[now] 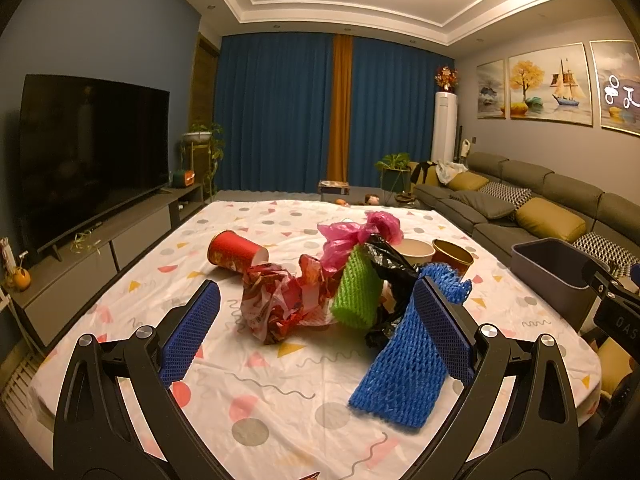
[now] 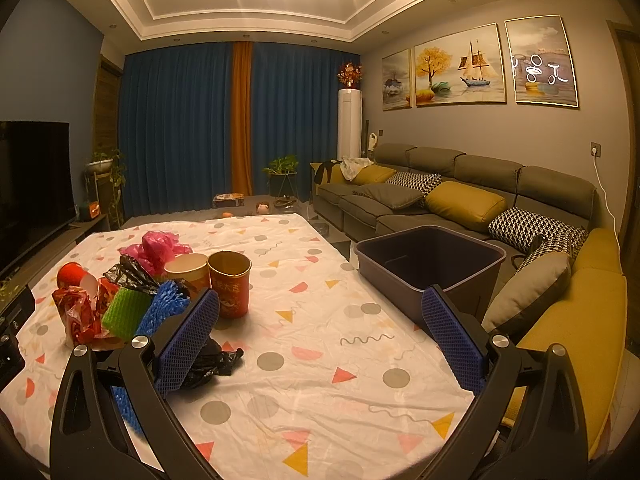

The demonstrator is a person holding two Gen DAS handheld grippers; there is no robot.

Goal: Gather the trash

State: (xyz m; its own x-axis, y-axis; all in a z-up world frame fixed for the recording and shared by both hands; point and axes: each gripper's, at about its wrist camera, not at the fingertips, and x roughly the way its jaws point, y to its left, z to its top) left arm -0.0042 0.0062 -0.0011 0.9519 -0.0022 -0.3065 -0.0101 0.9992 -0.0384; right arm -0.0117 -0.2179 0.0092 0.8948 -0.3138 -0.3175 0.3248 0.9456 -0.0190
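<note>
The left gripper [image 1: 316, 312] is spread wide above the desk [image 1: 280, 392], empty, facing the trash pile: blue foam mesh sleeve [image 1: 408, 364], green foam mesh sleeve [image 1: 357, 296], crumpled red wrapper [image 1: 280, 300]. The right gripper [image 2: 320, 316] is likewise wide and empty. The dark plastic bin [image 2: 430, 258] stands at the desk's right edge.
</note>
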